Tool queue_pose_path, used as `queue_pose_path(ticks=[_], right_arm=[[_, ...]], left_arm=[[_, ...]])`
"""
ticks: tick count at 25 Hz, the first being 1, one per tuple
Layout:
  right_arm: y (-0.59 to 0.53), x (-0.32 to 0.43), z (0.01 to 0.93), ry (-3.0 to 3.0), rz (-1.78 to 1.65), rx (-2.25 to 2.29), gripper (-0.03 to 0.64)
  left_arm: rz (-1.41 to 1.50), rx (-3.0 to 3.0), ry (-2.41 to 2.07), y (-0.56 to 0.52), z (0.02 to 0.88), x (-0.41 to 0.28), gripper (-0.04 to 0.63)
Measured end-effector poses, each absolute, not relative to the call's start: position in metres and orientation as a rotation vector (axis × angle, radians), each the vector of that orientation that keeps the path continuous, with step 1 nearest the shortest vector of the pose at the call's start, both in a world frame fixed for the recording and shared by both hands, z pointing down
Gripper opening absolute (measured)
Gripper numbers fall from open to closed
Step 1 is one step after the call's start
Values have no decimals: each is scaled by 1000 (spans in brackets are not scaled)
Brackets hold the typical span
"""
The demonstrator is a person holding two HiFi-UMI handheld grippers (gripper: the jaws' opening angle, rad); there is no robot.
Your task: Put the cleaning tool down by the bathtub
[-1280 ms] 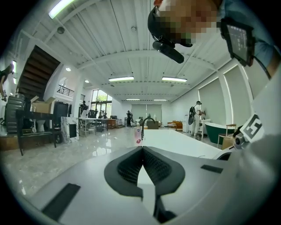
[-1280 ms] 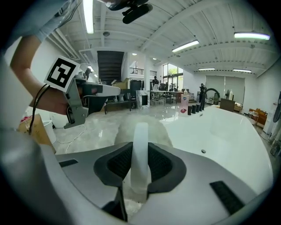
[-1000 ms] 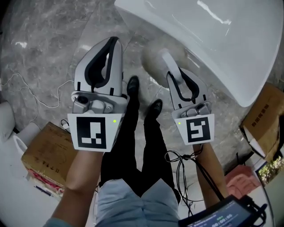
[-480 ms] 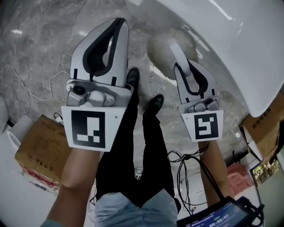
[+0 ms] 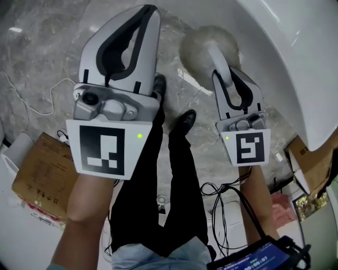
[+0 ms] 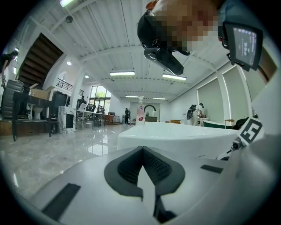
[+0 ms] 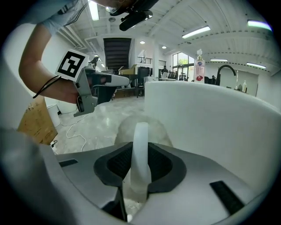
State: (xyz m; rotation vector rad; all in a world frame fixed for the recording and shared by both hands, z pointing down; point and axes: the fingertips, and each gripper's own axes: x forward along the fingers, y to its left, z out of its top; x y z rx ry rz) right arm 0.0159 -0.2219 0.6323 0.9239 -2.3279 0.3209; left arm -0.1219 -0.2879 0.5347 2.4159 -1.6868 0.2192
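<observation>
A: Head view first. Where is the cleaning tool (image 5: 208, 47)?

B: In the right gripper (image 5: 224, 74). Its jaws are clamped on the white handle (image 5: 217, 60), and the fluffy round head (image 5: 203, 39) hangs beyond the tips, at about one o'clock from the person's shoes (image 5: 182, 124). The head is over the marble floor (image 5: 42, 58), just beside the wall of the bathtub (image 5: 296, 63), which fills the two o'clock corner. I cannot tell whether it touches the floor.

A: Why hold it by the handle?

B: My guess is that it keeps the fluffy end leading, so it can go down by the tub without the jaws meeting the floor.

A: And the left gripper (image 5: 149, 9)?

B: It is at eleven o'clock, nearer the camera and away from the tub. I'd judge it is simply kept out of the way.

A: What does the left gripper view show?

B: Its jaws are pressed together with nothing between them. The tub's rim lies ahead at twelve to one o'clock. The right gripper's marker cube (image 6: 249, 131) shows at three.

A: And the right gripper view?

B: The handle stands upright between the pads, pinched from both sides. The pale head sits just past them at twelve o'clock, close to the tub wall that rises from one to three.

A: How far along is the task?

B: The tool is beside the tub but not yet released. Lowering it and letting go look to be what remains.
</observation>
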Motion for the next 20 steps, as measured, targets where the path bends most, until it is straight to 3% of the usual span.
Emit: queue_pose_path(ticks=[13,20], right_arm=[[-224,19,667,-2325,269,902,104],[-236,10,730,-2333,288,881,104]], left_arm=[[208,2448,-1690,-277,562,-123,14],[227,2421,-1670,-284,627,-129,14]])
